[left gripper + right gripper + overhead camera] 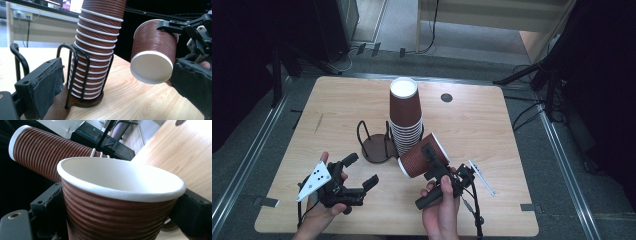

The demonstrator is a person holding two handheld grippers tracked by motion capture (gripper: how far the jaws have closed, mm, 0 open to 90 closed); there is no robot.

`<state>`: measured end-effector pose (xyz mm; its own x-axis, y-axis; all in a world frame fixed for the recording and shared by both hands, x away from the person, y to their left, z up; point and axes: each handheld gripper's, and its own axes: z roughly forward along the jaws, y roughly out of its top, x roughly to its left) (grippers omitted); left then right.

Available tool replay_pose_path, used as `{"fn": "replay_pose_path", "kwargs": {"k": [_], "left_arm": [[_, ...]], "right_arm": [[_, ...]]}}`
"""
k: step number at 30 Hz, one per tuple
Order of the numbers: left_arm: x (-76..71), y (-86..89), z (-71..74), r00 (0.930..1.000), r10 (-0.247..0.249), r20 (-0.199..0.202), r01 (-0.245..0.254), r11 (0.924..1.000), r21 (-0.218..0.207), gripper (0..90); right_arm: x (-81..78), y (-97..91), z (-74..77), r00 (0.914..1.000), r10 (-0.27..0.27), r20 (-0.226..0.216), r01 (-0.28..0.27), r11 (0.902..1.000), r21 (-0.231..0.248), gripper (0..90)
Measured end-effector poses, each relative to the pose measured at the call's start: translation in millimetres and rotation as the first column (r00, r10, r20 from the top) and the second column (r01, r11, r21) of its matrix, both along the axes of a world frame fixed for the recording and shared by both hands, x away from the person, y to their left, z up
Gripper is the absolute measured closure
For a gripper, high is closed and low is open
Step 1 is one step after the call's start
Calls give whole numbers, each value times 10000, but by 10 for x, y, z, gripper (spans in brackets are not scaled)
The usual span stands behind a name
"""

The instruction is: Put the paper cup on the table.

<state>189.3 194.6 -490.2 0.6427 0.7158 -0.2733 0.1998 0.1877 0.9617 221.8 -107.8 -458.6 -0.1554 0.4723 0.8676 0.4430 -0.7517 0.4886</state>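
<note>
A tall stack of upside-down brown ribbed paper cups point(405, 112) stands in a black wire holder point(374, 145) at the middle of the wooden table point(337, 105). My right gripper point(426, 159) is shut on a single brown cup point(418, 159), held tilted just right of the stack, base toward the lower left. In the right gripper view the cup point(120, 205) sits between the jaws, its white rim up. My left gripper point(361, 170) is open and holds nothing, in front of the holder. From the left gripper view I see the stack point(96, 50) and the held cup point(152, 57).
The holder's left half has a bare round base point(373, 149). A dark round hole point(446, 97) sits in the tabletop behind the stack. Stand legs and cables point(532, 75) lie on the floor off the far right corner.
</note>
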Motion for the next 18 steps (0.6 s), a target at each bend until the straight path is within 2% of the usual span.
{"fn": "replay_pose_path", "kwargs": {"k": [6,11,18], "left_arm": [[26,50,-30,9997,181,-154,-181,9998,-37,0],[35,75,-56,9993,299,-243,-300,9996,-8,0],[52,111,-109,9983,403,-426,-403,9992,5,0]], "right_arm": [[40,-63,-5,9999,64,88,-56,9960,-887,108],[51,-150,-17,9996,2,266,38,9886,-1503,107],[57,-255,-34,9952,-173,965,380,9754,-2172,107]]}}
